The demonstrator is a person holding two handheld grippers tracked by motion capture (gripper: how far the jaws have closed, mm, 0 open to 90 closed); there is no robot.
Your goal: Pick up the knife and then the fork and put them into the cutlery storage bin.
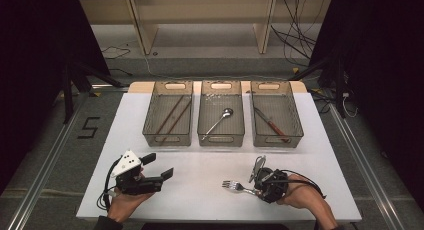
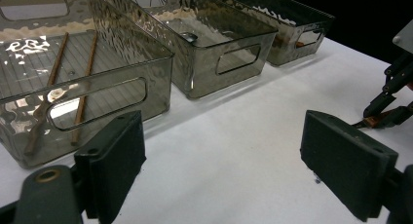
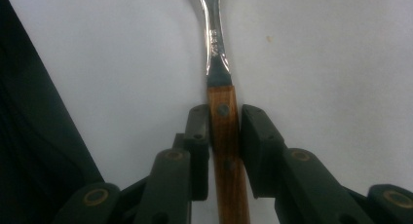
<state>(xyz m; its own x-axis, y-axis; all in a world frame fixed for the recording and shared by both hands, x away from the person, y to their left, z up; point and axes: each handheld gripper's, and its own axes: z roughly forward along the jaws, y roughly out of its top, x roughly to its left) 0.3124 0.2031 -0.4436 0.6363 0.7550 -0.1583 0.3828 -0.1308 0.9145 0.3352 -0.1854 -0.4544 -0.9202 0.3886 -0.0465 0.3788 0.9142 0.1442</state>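
Item: fork (image 1: 235,185), metal tines and neck, wooden handle with rivets. Location: near edge of the desk (image 1: 200,190), right of centre, tines pointing left, well apart from the three bins.

Right gripper (image 3: 224,136): clenched on the fork's wooden handle, one jaw on each side. The hold sits near the neck end of the handle, and the rest of the handle runs back between the jaws. The fork appears to lie on or just above the desk surface; I cannot tell which.

Left gripper (image 2: 221,160): released, jaws wide apart, nothing between them, over bare desk in front of the left bin.

Bins, far half of desk, side by side:
- left bin (image 1: 168,120): two chopsticks (image 1: 171,115)
- middle bin (image 1: 221,119): one spoon (image 1: 218,123)
- right bin (image 1: 276,120): one knife (image 1: 270,124), wooden handle

Risks, as judged:
- Narrow grip on smooth wood; the heavier metal end may swing the fork down or twist it between the jaws on lifting.
- Long tines lead the carry; they may catch a bin rim and knock the fork loose or shove a bin.
- No bin holds a fork, so the destination is uncertain; a wrong bin is likely.
- Release from height may bounce the fork out or scatter contents.
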